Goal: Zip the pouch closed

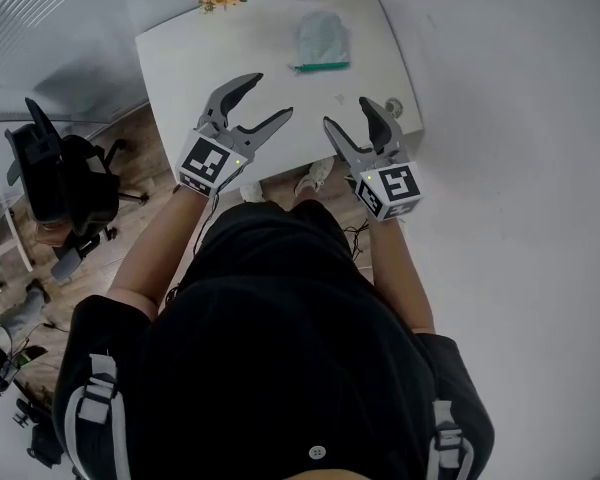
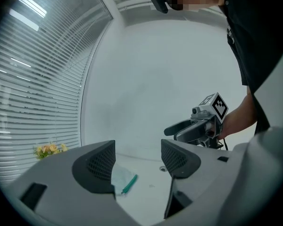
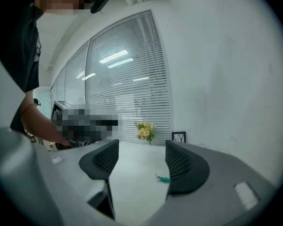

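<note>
Left gripper [image 1: 270, 96] is hanging with its jaws spread wide and nothing between them; right gripper [image 1: 347, 112] is showing the same condition, equally empty. Both are hovering about the near edge of the white table [image 1: 210, 58]. Pale green pouch [image 1: 322, 36] is lying flat well ahead of both, toward the table's far side, roughly between their lines of reach, with neither clearly nearer. Its teal zipper [image 1: 322, 66] is running left to right along the pouch's near edge, crosswise to both grippers. Pull position is not discernible.
</note>
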### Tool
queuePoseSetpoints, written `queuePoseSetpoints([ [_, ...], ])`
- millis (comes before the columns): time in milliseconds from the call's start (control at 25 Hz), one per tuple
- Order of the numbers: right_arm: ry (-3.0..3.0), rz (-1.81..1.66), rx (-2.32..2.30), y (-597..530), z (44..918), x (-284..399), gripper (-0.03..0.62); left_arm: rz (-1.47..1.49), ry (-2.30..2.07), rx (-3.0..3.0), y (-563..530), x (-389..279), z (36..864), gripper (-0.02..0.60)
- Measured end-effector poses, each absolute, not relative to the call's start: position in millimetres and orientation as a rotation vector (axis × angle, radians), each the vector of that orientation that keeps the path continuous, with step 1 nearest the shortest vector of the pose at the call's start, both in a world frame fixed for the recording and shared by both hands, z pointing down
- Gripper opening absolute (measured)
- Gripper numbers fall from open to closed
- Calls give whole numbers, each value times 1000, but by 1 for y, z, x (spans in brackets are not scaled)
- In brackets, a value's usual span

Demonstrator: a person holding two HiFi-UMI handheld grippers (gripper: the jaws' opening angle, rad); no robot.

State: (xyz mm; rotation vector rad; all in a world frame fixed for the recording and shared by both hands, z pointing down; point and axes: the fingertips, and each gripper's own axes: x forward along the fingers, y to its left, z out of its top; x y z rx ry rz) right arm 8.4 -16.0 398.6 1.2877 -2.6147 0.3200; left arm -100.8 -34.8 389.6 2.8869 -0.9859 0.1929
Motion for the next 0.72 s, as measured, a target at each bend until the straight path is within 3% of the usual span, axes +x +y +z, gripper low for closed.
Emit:
queuePoseSetpoints([
  [720,-2715,418,885,-133,452,77,319,432,-1276,2735,-118,-24,417,305],
])
